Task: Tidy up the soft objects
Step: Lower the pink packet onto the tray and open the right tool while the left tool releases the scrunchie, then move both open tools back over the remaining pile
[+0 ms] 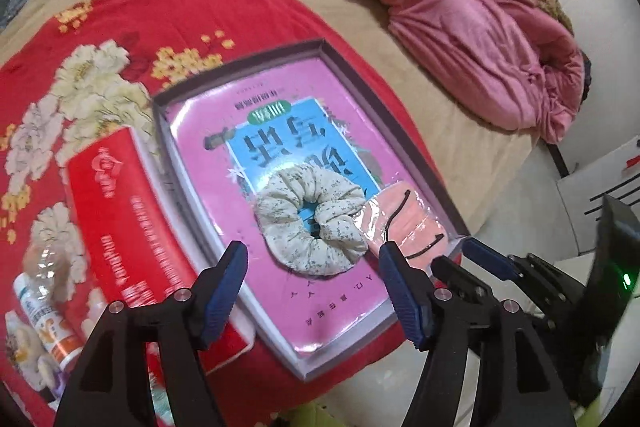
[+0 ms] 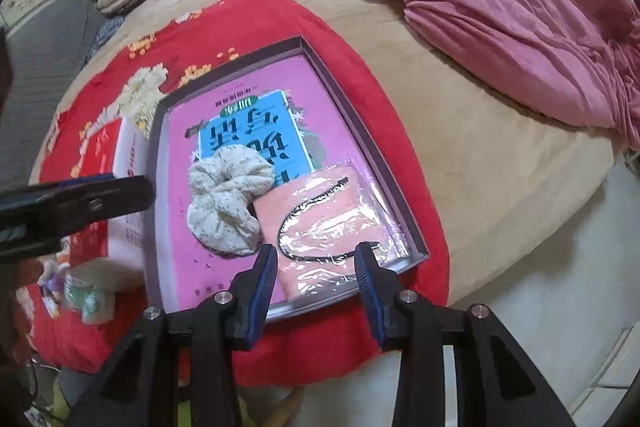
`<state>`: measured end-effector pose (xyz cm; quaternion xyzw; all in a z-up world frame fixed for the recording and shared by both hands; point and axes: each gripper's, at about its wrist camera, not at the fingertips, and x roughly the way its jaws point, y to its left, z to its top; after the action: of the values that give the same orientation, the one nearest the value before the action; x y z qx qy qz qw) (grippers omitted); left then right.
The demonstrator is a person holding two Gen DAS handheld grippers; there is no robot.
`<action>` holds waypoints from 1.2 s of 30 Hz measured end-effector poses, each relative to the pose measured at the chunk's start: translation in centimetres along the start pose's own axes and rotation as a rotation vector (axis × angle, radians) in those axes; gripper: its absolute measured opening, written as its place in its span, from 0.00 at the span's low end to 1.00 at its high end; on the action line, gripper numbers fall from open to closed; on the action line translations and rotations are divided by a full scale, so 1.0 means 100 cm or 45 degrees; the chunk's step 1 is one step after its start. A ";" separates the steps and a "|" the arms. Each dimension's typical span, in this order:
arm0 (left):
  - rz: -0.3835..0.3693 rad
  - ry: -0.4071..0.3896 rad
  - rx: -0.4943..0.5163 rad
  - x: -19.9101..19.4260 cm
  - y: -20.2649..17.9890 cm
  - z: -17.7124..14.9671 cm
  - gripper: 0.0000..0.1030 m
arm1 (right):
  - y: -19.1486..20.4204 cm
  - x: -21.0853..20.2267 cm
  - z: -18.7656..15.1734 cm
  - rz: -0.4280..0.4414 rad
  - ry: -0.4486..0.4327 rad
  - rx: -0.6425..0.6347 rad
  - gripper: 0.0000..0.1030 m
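A cream floral scrunchie (image 1: 310,219) (image 2: 224,203) lies on a pink book (image 1: 208,163) inside a shallow grey box (image 1: 240,57) (image 2: 348,115). Beside it, at the box's near right corner, lies a pink soft item in a clear plastic wrap (image 1: 404,223) (image 2: 320,215) with a thin black cord on it. My left gripper (image 1: 312,255) hangs open just above the scrunchie's near edge, holding nothing. My right gripper (image 2: 317,254) (image 1: 460,258) is open, its fingers straddling the near end of the wrapped item without pressing on it. A left-gripper finger (image 2: 120,193) shows at the left.
The box sits on a red floral blanket (image 1: 120,27) spread over a beige bed (image 2: 480,155). A red tissue pack (image 1: 120,211) lies left of the box, with small bottles (image 1: 44,307) beyond it. A rumpled pink quilt (image 1: 460,7) fills the far right. The bed edge drops off at the right.
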<state>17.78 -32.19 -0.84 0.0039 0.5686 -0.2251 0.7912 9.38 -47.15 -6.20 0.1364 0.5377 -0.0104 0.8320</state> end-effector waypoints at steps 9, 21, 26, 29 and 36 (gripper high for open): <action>0.041 -0.140 -0.001 -0.056 0.014 -0.014 0.73 | 0.021 -0.038 0.009 0.029 -0.136 0.027 0.41; 0.029 -0.227 -0.036 -0.101 0.043 -0.043 0.73 | 0.058 -0.062 0.021 0.245 -0.048 0.186 0.43; 0.037 -0.249 -0.073 -0.117 0.070 -0.063 0.73 | 0.091 -0.063 0.015 0.227 -0.062 0.123 0.43; 0.044 -0.249 -0.125 -0.124 0.093 -0.081 0.73 | 0.115 -0.067 0.009 0.226 -0.064 0.042 0.44; 0.108 -0.254 -0.284 -0.144 0.164 -0.126 0.73 | 0.171 -0.074 0.000 0.264 -0.069 -0.132 0.50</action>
<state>8.77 -9.10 3.56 -0.0824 0.5079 -0.1260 0.8482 9.04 -31.68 4.07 0.1477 0.4979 0.0999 0.8487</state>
